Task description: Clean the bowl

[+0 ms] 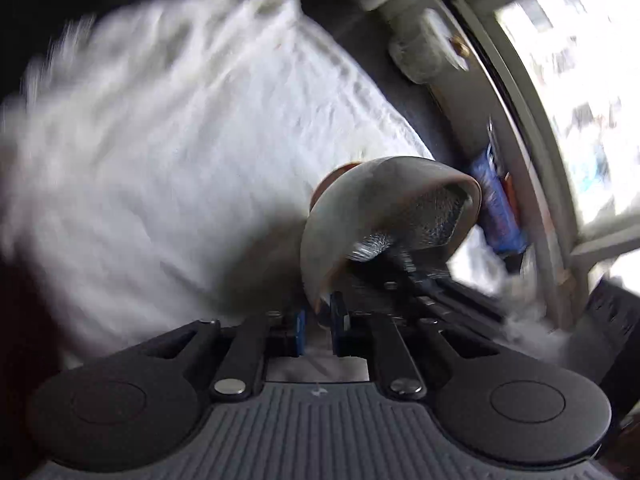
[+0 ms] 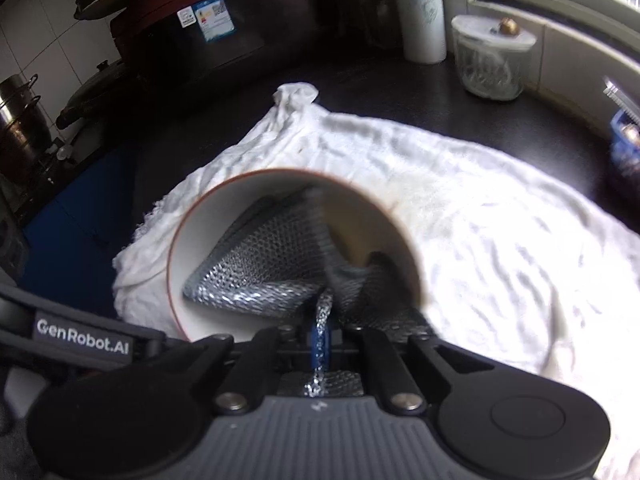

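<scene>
A ceramic bowl (image 1: 372, 204) with a brown rim is held tilted on its side above a white cloth (image 1: 168, 152). My left gripper (image 1: 322, 320) is shut on the bowl's rim. In the right wrist view the bowl's white inside (image 2: 208, 240) faces me, and a silver mesh scouring cloth (image 2: 264, 264) fills it. My right gripper (image 2: 320, 340) is shut on the scouring cloth, whose end lies pinched between the blue pads. The scouring cloth also shows inside the bowl in the left wrist view (image 1: 432, 212). The view is motion-blurred.
The white cloth (image 2: 500, 208) lies spread over a dark counter (image 2: 400, 92). A lidded glass jar (image 2: 490, 60) and a white roll (image 2: 422, 8) stand at the back by the window sill. A blue packet (image 1: 496, 204) lies by the window. Pots (image 2: 20, 120) sit at far left.
</scene>
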Tool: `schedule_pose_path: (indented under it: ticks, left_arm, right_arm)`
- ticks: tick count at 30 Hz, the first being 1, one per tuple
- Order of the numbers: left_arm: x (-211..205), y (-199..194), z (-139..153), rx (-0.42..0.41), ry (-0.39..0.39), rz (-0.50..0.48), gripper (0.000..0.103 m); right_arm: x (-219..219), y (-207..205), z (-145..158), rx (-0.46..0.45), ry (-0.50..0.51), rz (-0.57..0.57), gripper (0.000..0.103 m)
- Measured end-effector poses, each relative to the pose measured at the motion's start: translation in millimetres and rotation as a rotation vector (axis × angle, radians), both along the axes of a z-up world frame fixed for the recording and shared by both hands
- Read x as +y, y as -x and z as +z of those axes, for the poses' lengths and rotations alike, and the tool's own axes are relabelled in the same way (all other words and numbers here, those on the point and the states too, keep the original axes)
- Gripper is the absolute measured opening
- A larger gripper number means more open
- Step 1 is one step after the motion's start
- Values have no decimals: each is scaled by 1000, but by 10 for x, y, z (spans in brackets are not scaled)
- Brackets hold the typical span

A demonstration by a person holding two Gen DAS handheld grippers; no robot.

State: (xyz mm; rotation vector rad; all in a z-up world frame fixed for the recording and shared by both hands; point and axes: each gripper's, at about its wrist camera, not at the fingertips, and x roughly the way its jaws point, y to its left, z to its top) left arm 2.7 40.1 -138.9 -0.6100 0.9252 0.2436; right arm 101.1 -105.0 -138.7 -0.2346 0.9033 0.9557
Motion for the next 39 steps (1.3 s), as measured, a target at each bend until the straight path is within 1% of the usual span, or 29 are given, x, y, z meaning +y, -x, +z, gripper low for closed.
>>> schedule_pose_path:
  ticks: [1,2,3,4,5,6,7,8,9,10,11,12,14,16,18,20,22,23,27,28,29,30,31,32,34,35,37,38,39]
  left_arm:
    - [-59,-20,76,-1,-113,-33,43]
    - [-140,-56,170,-13,-255,-88,43]
    - [-207,-87,235,-26,-360,-139,43]
    - [-271,-113,278,-36,-444,-198,41]
    - [-337,-138,318,-47,-526,-261,30]
    - [-408,-155,343,-56,-599,-328,17]
    - [-480,-171,348,-60,-665,-387,13]
    - [-534,-190,341,-61,-718,-428,12]
    - [-549,-201,343,-64,-738,-447,12]
    - [-538,-209,348,-66,-730,-446,12]
    - [-494,-213,356,-66,-699,-432,11]
    - [-449,-205,355,-68,-667,-414,11]
    - [-372,-196,342,-70,-573,-363,10]
    - [-285,-132,331,-72,-440,-287,9]
    - [-167,-77,253,-75,-291,-203,8]
    - [-94,-29,176,-78,-197,-145,8]
    - [-25,-14,142,-80,-127,-109,8]
    - [34,-4,110,-81,-65,-74,7]
    - [224,69,-95,-69,227,69,8]
    - [256,92,-154,-63,300,101,8]
    - [271,137,-245,-57,401,140,7]
    - [258,169,-310,-52,465,161,7]
    - [243,186,-344,-50,490,170,7]
    - [230,200,-372,-48,508,177,7]
    - [240,211,-385,-45,500,182,8]
    - [236,206,-348,-42,453,174,10]
    - [180,159,-192,-33,273,117,19]
    - [103,104,-84,-22,128,68,31]
    - [10,38,37,-9,-38,12,38]
  right_arm:
    - [-11,-1,29,-25,1,-5,3]
    - [-18,-1,58,-53,3,-9,3]
    - [-18,-6,82,-70,2,-10,3]
    - [-15,-6,105,-87,3,-10,3]
    - [-10,-1,130,-109,5,-10,3]
    - [-5,2,149,-126,5,-9,3]
    - [1,5,173,-143,5,-5,3]
    - [9,13,203,-169,6,-2,3]
    - [21,21,221,-193,12,2,3]
    - [37,27,232,-215,21,9,3]
    - [46,24,232,-222,27,15,3]
    - [48,9,215,-211,30,18,2]
    - [51,-12,150,-174,35,26,1]
    - [67,-2,108,-147,35,32,1]
    - [62,-26,50,-75,22,21,1]
    - [31,-63,-18,-6,4,6,1]
    - [-1,-93,-71,53,-17,-9,1]
    - [4,-99,-78,69,-21,-13,1]
    - [44,-91,-105,135,-42,-17,1]
    - [53,-81,-106,153,-48,-14,4]
    - [64,-64,-100,170,-54,-6,4]
    - [72,-43,-92,179,-58,3,4]
    - [78,-17,-80,182,-59,13,4]
    - [81,1,-75,182,-56,19,5]
    - [65,2,-77,167,-51,15,4]
    - [44,7,-66,135,-42,3,4]
    - [16,28,9,60,-40,-6,3]
    - [3,40,54,20,-40,-9,3]
    - [8,56,86,-17,-36,-7,3]
